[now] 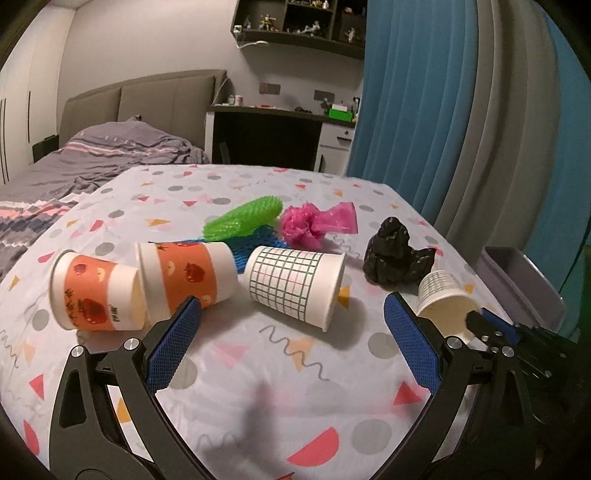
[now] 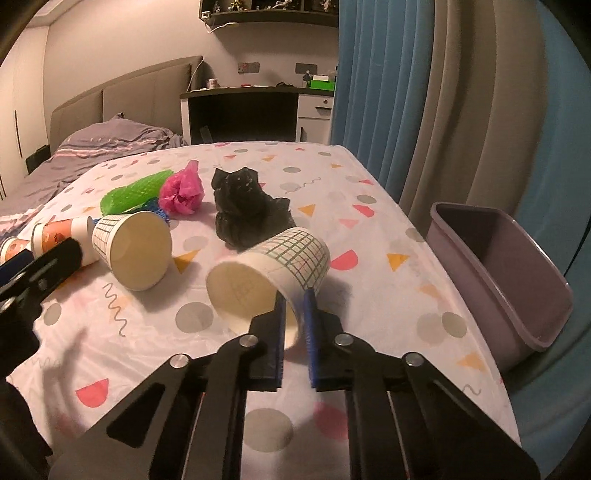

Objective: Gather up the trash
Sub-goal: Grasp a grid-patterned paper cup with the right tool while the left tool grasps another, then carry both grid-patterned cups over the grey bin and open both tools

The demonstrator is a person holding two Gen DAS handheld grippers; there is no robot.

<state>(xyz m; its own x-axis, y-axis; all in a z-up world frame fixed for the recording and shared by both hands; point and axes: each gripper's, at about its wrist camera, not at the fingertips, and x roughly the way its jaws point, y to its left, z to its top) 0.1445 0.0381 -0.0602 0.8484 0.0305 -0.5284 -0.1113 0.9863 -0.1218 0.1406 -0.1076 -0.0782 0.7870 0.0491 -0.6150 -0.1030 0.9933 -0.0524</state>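
R hand-held gripper pinching grid cup

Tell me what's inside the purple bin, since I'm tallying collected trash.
Nothing shows inside the purple bin: its far wall and the inner part in view are bare. Its near wall covers the bottom closest to the camera, so anything lying there is hidden.

bed | desk | wall shelf | blue curtains
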